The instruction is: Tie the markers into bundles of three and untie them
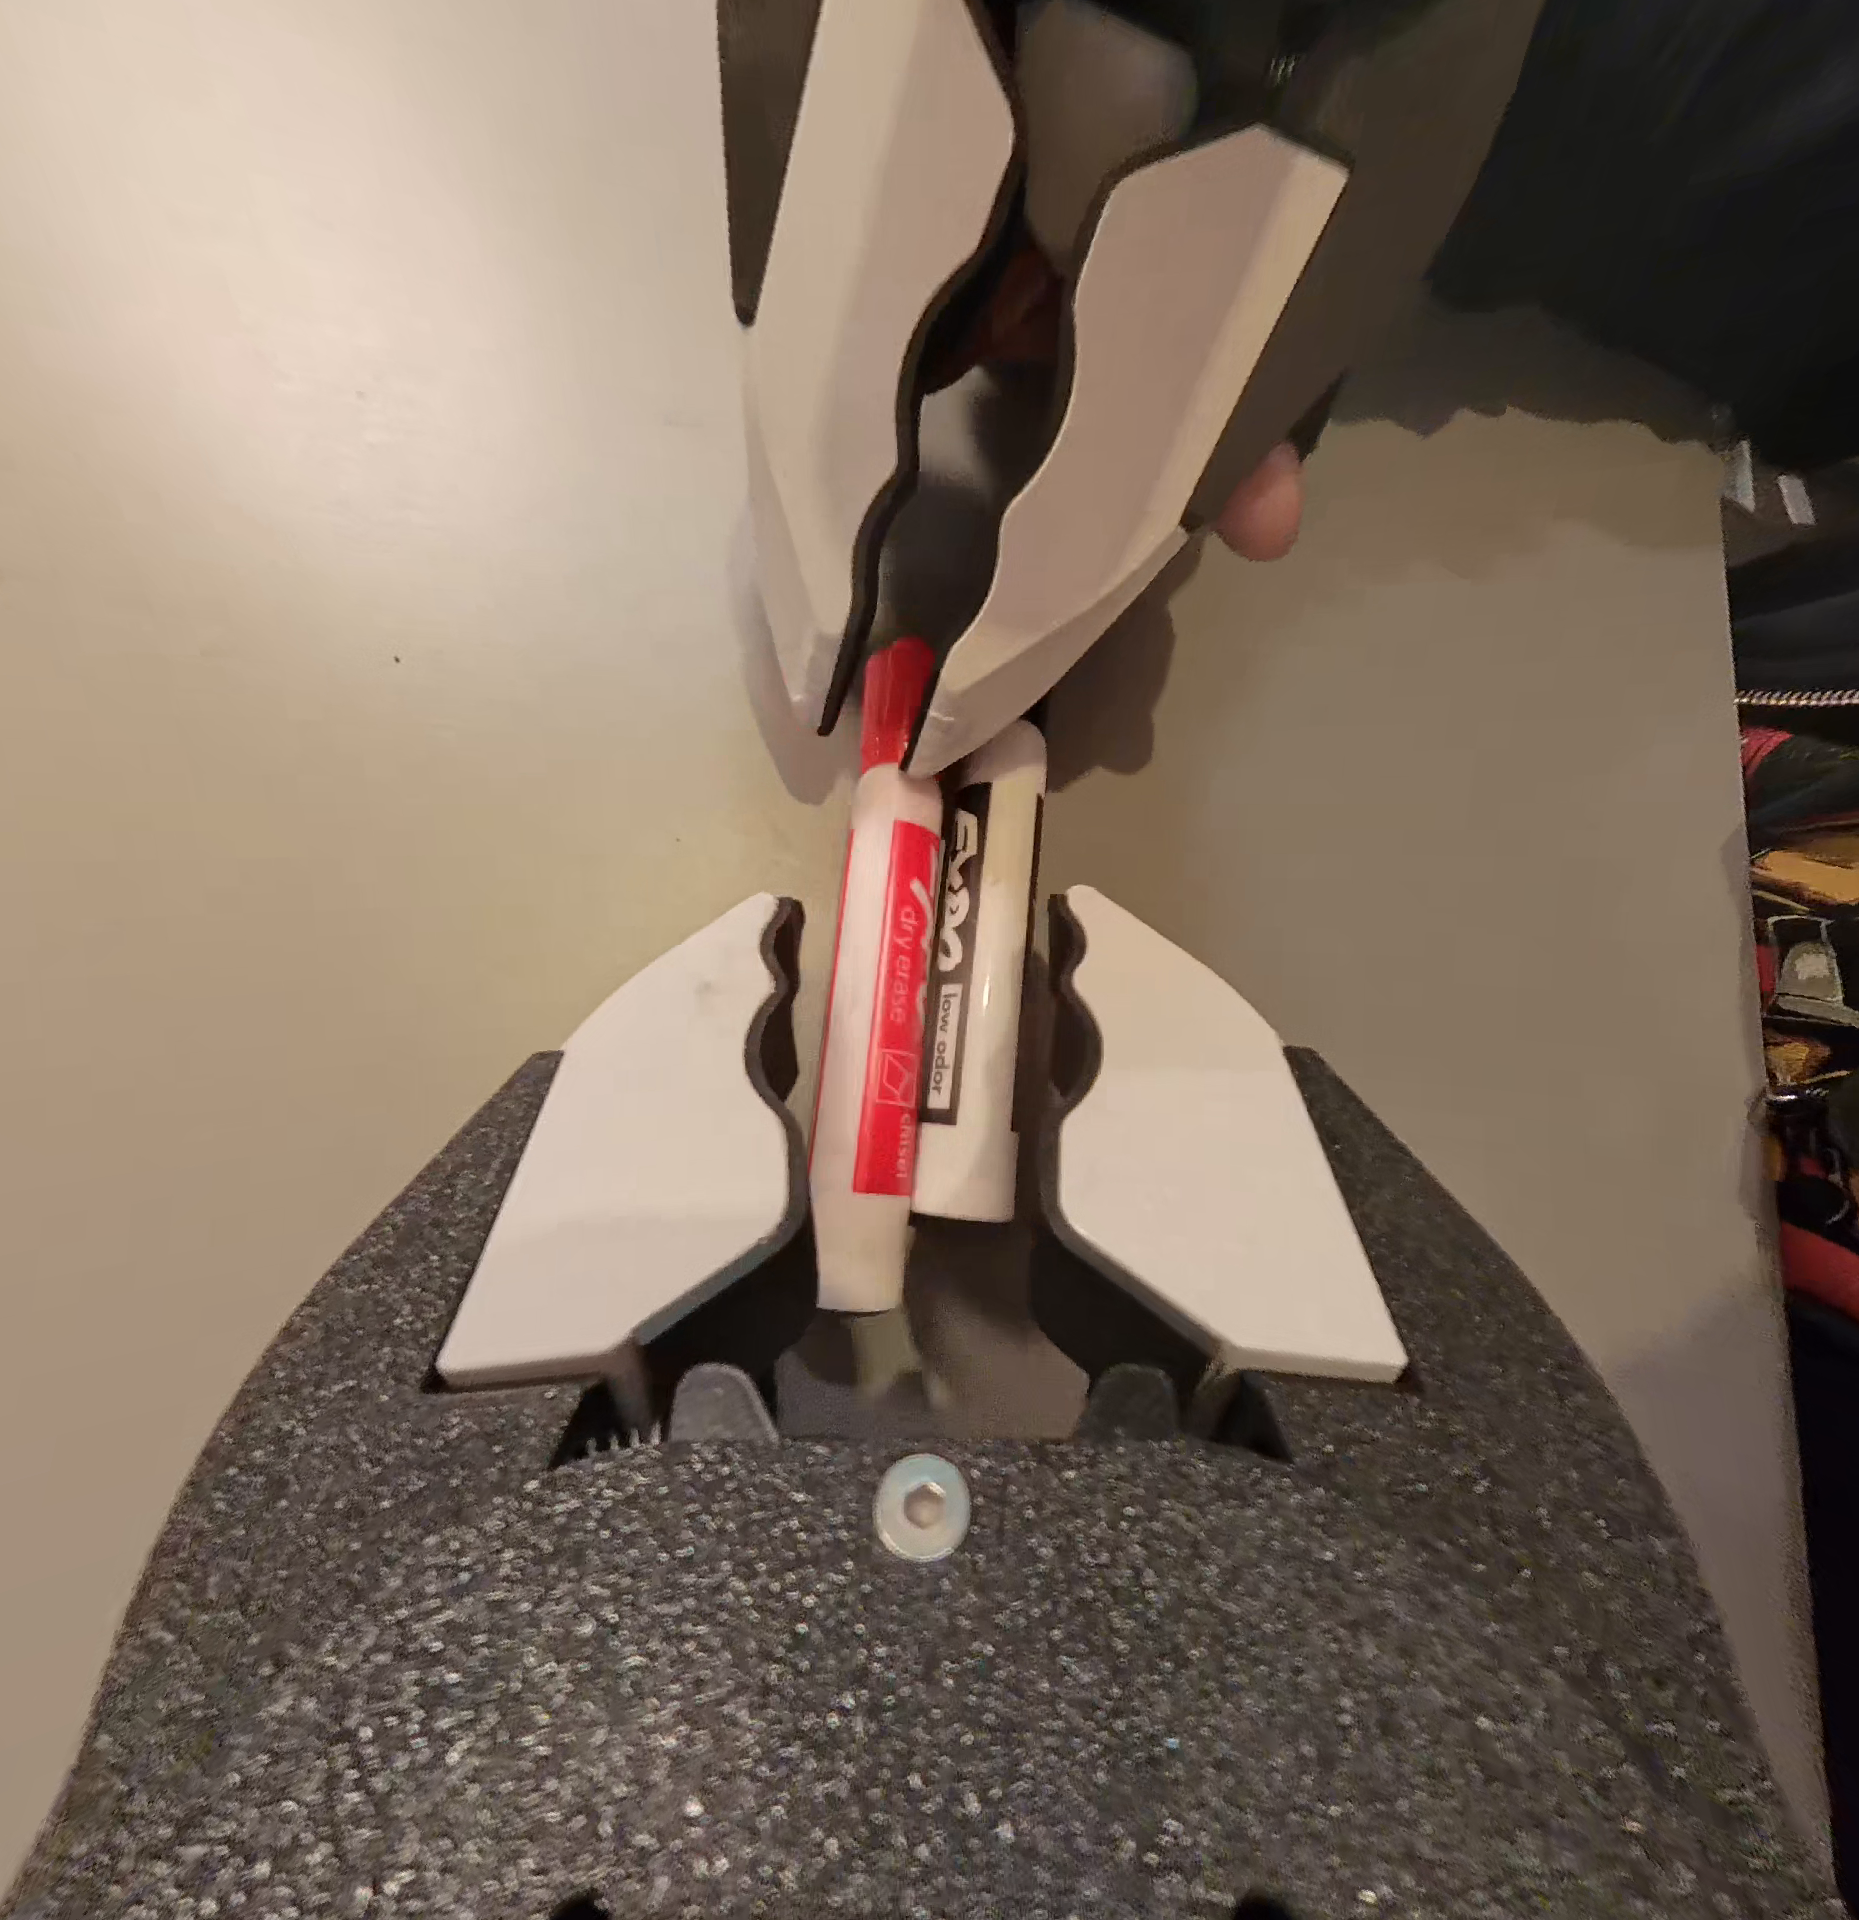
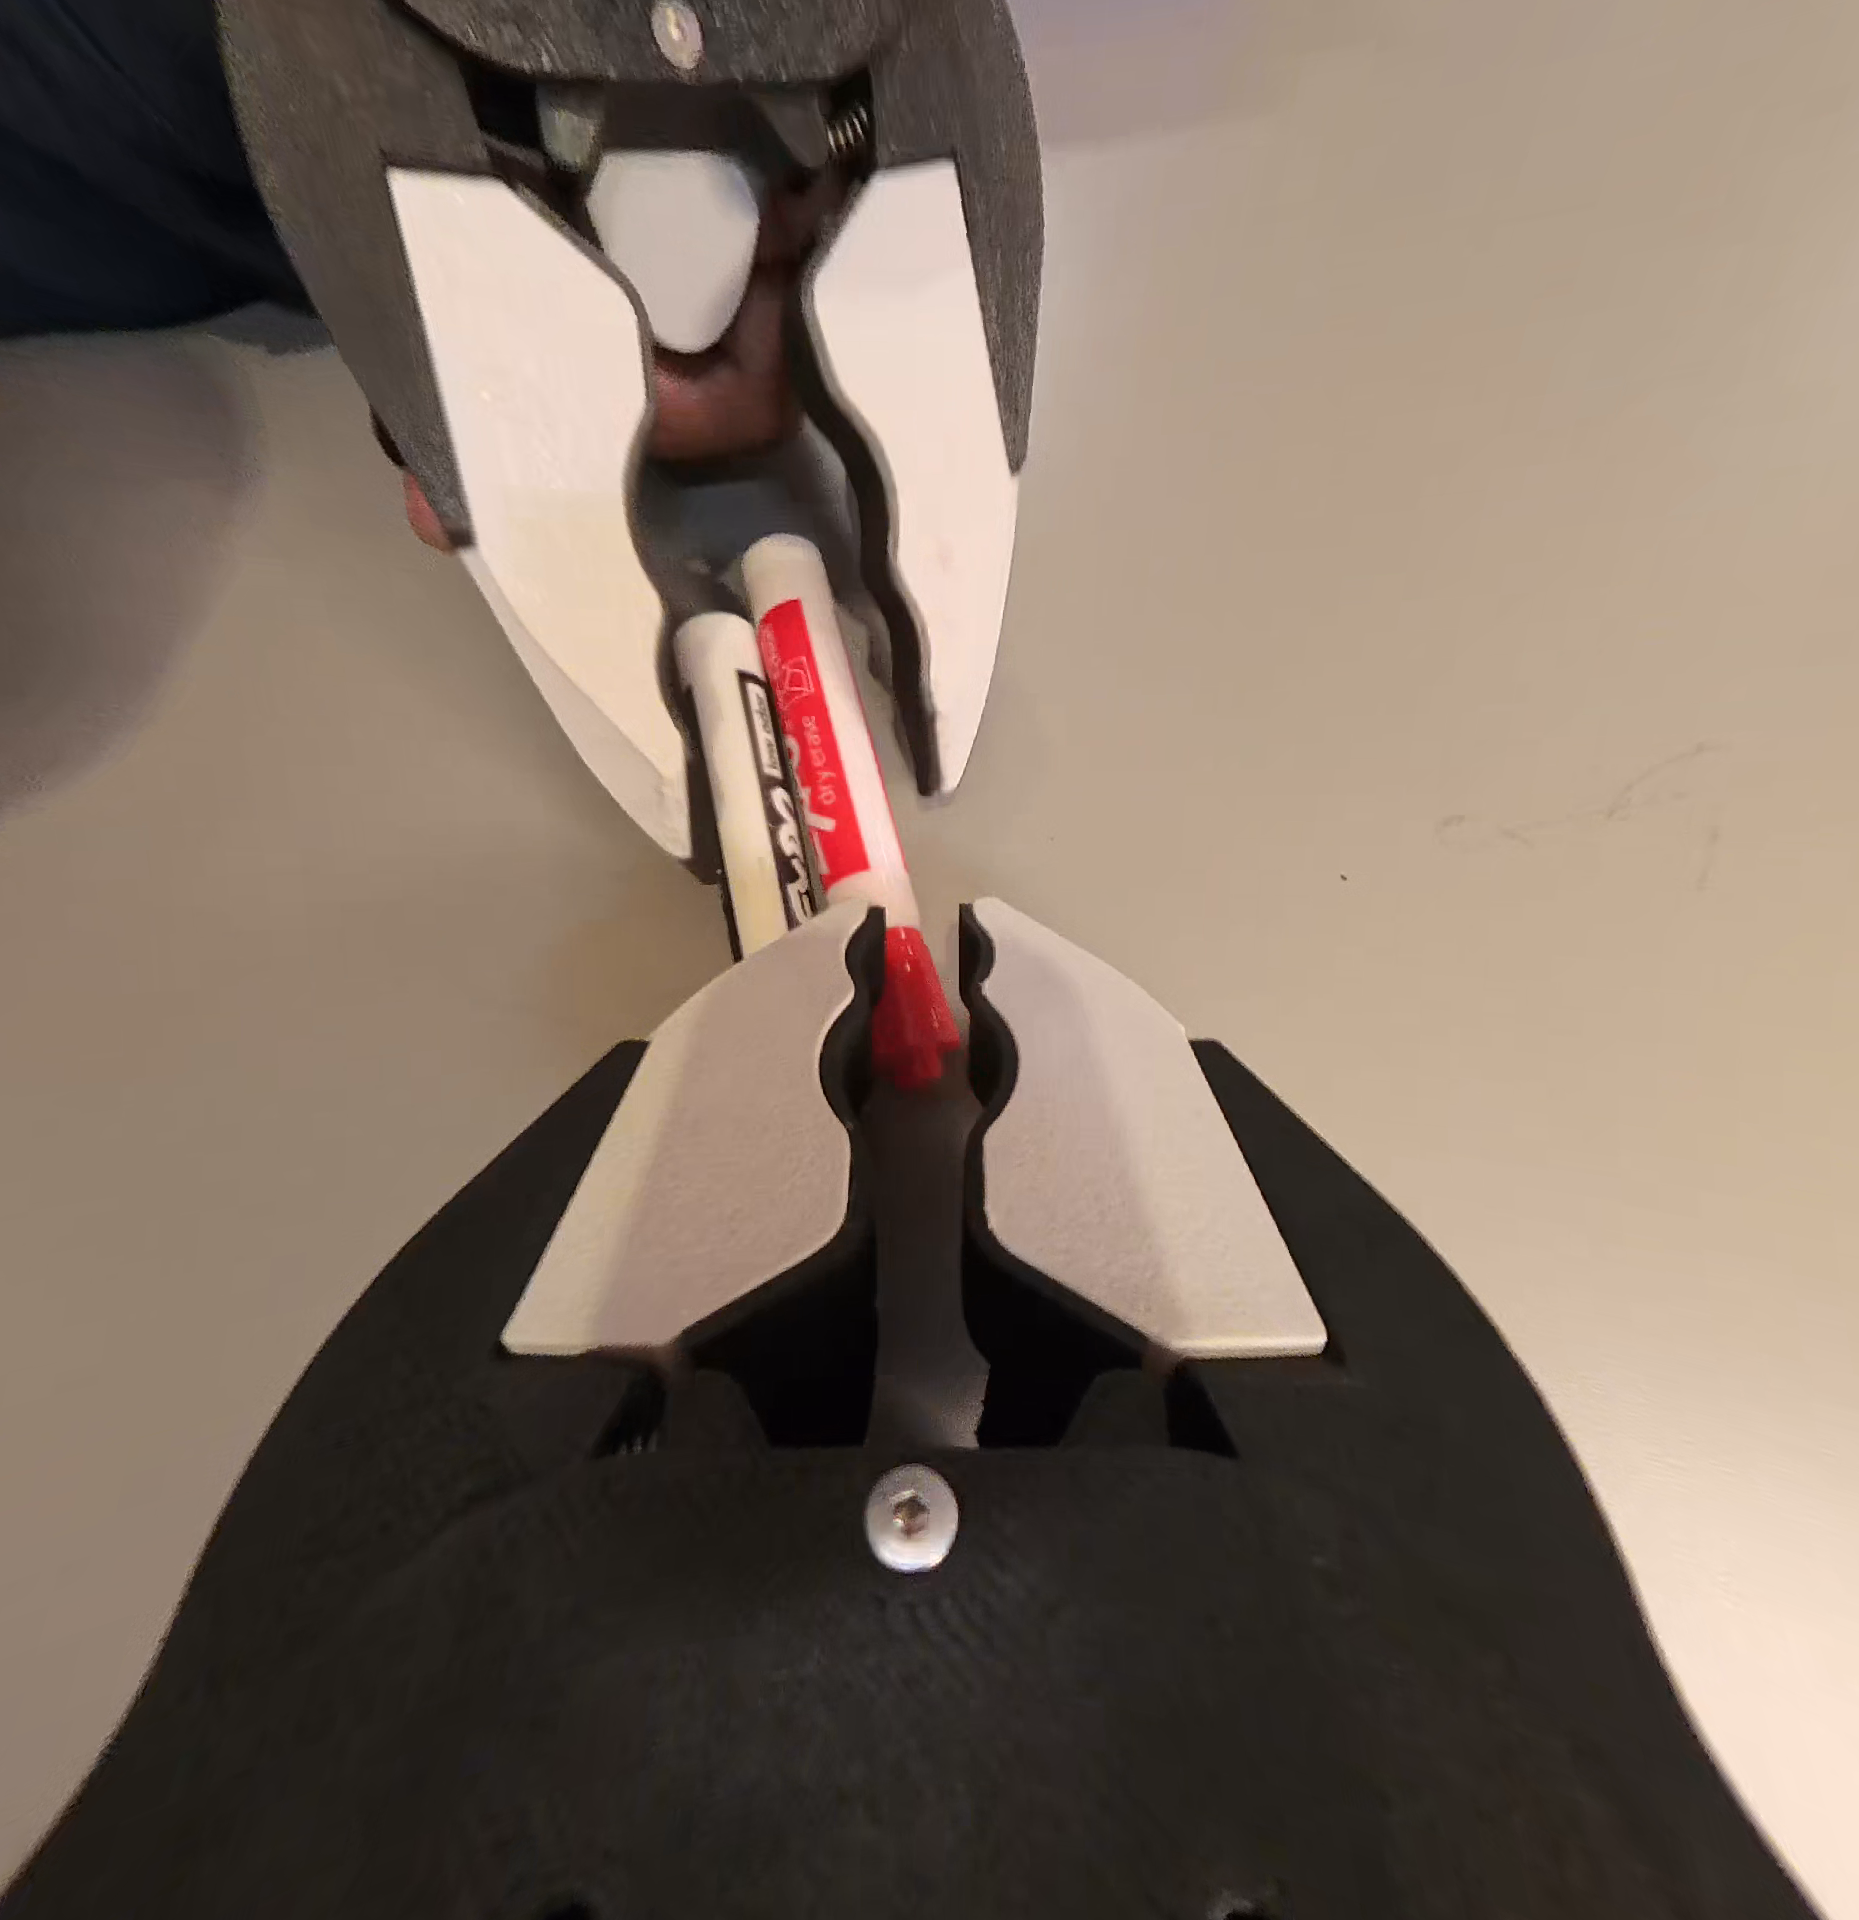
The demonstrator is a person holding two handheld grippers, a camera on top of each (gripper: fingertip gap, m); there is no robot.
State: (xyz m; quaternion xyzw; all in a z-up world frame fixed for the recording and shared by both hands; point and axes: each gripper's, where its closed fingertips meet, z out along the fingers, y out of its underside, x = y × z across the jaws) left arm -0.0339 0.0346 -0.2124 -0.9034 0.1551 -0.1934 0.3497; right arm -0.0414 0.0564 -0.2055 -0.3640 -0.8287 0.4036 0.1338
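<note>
Two white dry-erase markers lie side by side above a cream table (image 1: 281, 623): a red-labelled marker (image 1: 873, 1018) and a black-labelled marker (image 1: 982, 1039). My left gripper (image 1: 925, 904) is shut on both barrels. My right gripper (image 1: 878, 743) comes from the opposite side and is shut on the red marker's red cap (image 1: 894, 696). In the right wrist view the right gripper (image 2: 920, 914) pinches the red cap (image 2: 909, 1008), and the left gripper (image 2: 811, 816) holds the red marker (image 2: 831, 769) and the black marker (image 2: 743, 790). I see no tie or band.
The table (image 2: 1424, 520) ends at a right edge (image 1: 1735, 831); beyond it lies dark and colourful clutter (image 1: 1818, 935). A person's fingertip (image 1: 1263, 509) shows behind the right gripper. Faint scribbles (image 2: 1590, 810) mark the tabletop.
</note>
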